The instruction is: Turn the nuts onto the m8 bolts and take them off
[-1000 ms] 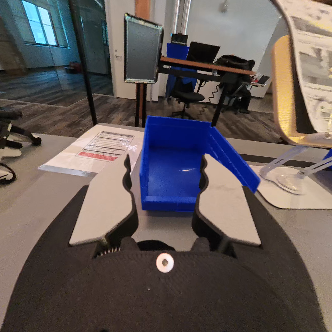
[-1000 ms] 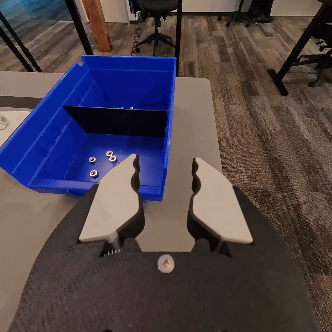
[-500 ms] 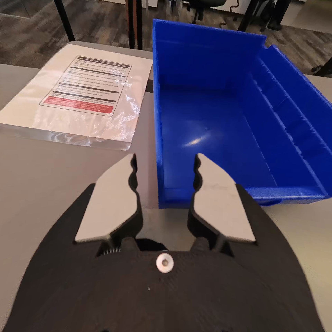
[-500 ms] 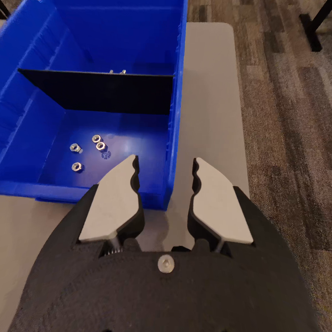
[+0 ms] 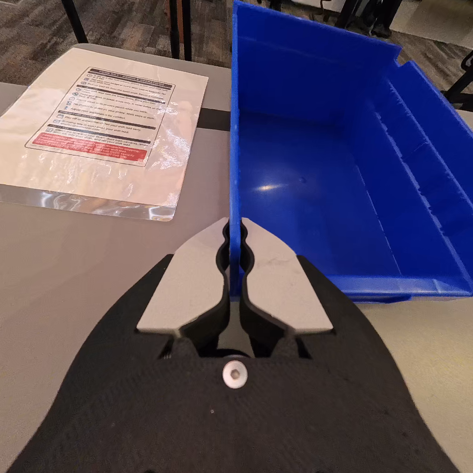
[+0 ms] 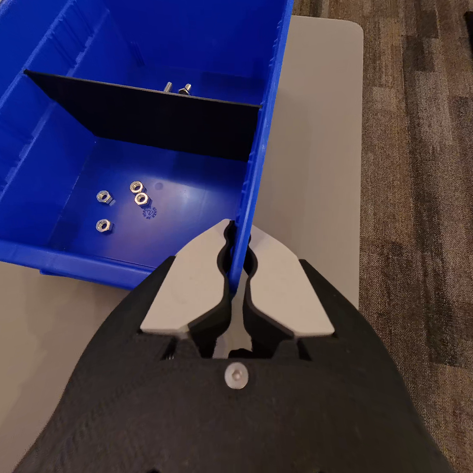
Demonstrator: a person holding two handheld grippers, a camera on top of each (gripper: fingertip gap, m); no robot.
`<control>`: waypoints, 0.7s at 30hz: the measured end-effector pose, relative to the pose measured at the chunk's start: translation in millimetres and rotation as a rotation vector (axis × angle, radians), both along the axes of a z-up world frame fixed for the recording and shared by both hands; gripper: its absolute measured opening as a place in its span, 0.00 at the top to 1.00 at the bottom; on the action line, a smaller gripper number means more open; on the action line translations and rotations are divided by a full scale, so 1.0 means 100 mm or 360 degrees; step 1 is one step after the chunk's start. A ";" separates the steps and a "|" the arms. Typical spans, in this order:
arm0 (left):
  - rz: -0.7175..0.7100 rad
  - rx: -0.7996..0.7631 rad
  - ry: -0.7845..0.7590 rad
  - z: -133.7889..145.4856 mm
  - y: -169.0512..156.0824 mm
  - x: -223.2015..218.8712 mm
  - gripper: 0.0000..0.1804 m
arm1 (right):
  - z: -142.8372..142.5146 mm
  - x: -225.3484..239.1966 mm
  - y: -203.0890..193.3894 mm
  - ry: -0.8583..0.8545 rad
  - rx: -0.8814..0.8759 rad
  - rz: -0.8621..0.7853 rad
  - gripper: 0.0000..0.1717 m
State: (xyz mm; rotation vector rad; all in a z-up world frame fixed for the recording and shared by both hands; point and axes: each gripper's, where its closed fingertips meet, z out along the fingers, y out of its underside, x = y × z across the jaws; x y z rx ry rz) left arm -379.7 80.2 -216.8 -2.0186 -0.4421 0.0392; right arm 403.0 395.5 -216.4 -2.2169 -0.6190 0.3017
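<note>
Two blue bins stand on the table (image 5: 76,256), one bin (image 5: 358,204) with nothing in it, the other bin (image 6: 76,153) split by one black divider (image 6: 143,120). Four loose steel nuts (image 6: 138,198) lie in its near compartment; past the divider, the tips of two bolts (image 6: 184,89) show, any others hidden. One laminated sheet (image 5: 102,143) lies left of the bare bin. Two pairs of tongs are at work, the left tongs (image 5: 235,230) and the right tongs (image 6: 239,235), each clamped on one bin wall.

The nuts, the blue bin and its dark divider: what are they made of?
Nuts: shiny silver hexagons, likely steel. Blue bin: glossy moulded plastic, going by its ribbed walls and highlights. Divider: thin matte black sheet, probably plastic.
</note>
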 end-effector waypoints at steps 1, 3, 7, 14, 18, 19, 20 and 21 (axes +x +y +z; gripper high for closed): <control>0.0009 0.0019 0.0002 0.00 0.00 0.00 0.98 | 0.00 0.00 -0.01 -0.0004 -0.0003 0.0006 0.98; 0.0011 0.0101 -0.0039 0.04 -0.02 -0.02 0.99 | 0.00 0.00 -0.04 -0.0009 0.0004 0.0015 0.98; 0.0056 0.0206 -0.0020 0.17 -0.11 -0.08 0.98 | 0.00 0.03 -0.12 -0.0018 0.0007 0.0034 0.98; 0.0095 0.0347 -0.0011 0.34 -0.26 -0.11 0.98 | 0.00 0.18 -0.34 0.0004 -0.0003 0.0073 0.98; 0.0116 0.0402 -0.0022 0.40 -0.35 -0.12 0.97 | 0.00 0.29 -0.53 0.0007 -0.0002 0.0135 0.98; 0.0127 0.0426 -0.0027 0.42 -0.38 -0.12 0.97 | 0.00 0.32 -0.59 -0.0004 0.0001 0.0160 0.97; 0.0136 0.0455 -0.0036 0.45 -0.42 -0.13 0.97 | 0.00 0.35 -0.65 -0.0003 -0.0003 0.0178 0.97; 0.0143 0.0480 -0.0053 0.47 -0.45 -0.13 0.97 | 0.00 0.37 -0.72 -0.0008 -0.0004 0.0211 0.97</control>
